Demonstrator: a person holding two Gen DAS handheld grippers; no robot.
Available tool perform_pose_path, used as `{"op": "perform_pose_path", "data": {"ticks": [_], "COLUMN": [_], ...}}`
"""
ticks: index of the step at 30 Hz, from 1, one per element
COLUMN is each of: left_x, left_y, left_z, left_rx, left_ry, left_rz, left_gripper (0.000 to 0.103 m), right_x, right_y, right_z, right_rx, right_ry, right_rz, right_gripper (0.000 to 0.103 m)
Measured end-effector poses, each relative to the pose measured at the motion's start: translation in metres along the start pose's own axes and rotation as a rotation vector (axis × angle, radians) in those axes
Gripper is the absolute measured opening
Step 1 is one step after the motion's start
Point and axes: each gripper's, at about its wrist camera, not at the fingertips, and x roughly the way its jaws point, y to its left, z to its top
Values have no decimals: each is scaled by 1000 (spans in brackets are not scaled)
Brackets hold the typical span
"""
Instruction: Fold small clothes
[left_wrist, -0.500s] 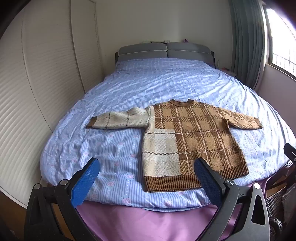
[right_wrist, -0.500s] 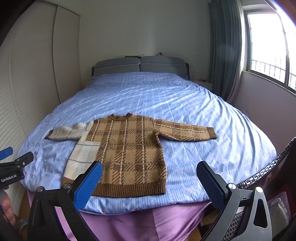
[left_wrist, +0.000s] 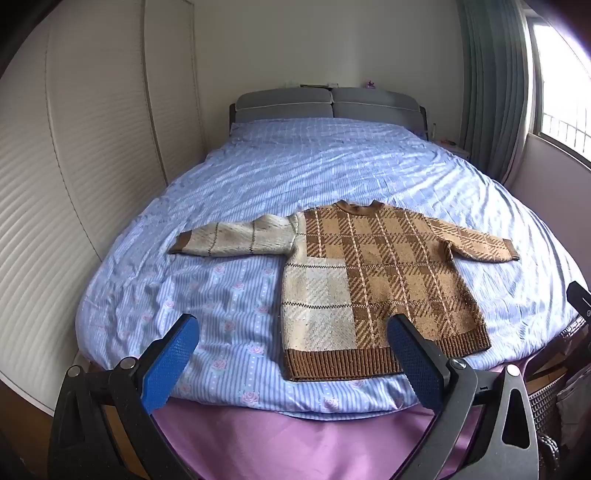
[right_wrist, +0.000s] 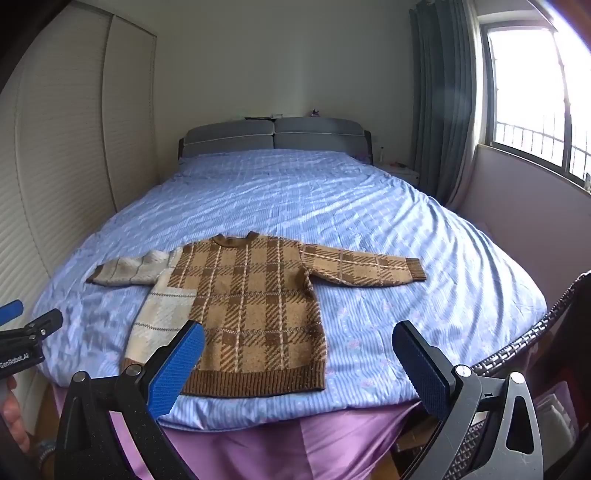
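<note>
Left wrist view: sweater (left_wrist: 373, 284) lies flat beyond the wide-open left gripper (left_wrist: 291, 363); right wrist view alone shows a hand (right_wrist: 13, 417), right gripper (right_wrist: 299, 367) likewise agape.

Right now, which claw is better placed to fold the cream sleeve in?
Probably left. The left claw, open, faces the sweater's cream half, with the cream sleeve just ahead; the right claw sits toward the brown side.
</note>
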Motion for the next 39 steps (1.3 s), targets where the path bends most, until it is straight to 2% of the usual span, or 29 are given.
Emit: {"op": "perform_pose_path", "data": {"ticks": [39], "left_x": [-7], "left_y": [-3], "left_z": [-8], "left_rx": [-4], "left_ry": [-25], "left_rz": [8], "left_gripper": [103], "right_x": [-11], "right_y": [-1], "right_z": [0], "right_rx": [11], "right_ry": [-20], "right_rz": [-9], "right_gripper": [102]}}
